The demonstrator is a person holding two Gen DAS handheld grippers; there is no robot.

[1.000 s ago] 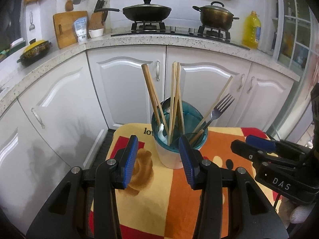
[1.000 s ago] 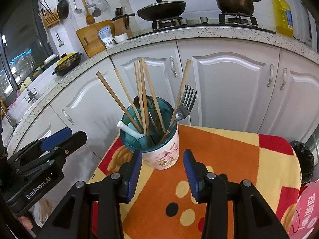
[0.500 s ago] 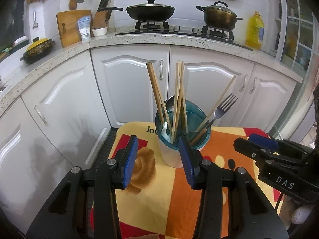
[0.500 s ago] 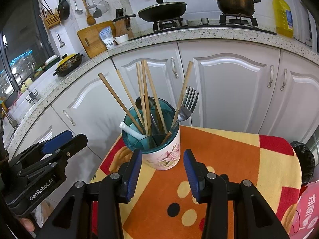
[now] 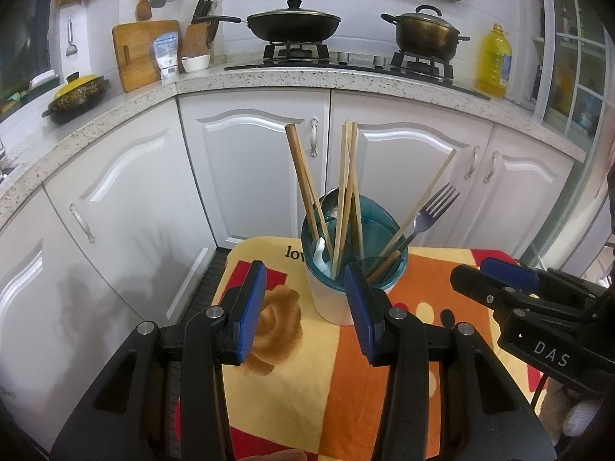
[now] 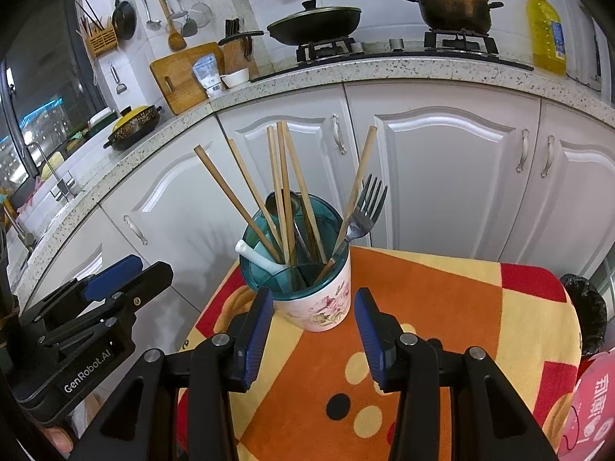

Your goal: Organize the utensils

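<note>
Wooden chopsticks (image 5: 348, 192), a fork (image 5: 430, 211) and a white spoon (image 5: 321, 255) already stand in the holder cup (image 5: 334, 299) on the cloth-covered counter (image 5: 307, 384); little seems left. From the left wrist, the left hand-held gripper (image 5: 305, 311) gapes wide and empty, cup just beyond its fingertips.

From the right wrist, the right hand-held gripper (image 6: 313, 330) is equally wide, empty, the cup (image 6: 323, 299) centred just ahead.

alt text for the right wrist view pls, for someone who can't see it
The right tongs, open and empty, point at a floral utensil holder with a teal insert, standing on an orange and yellow cloth. It holds wooden chopsticks, a metal fork, a metal spoon and a white spoon. The left tongs sit lower left; white kitchen cabinets behind.
</note>
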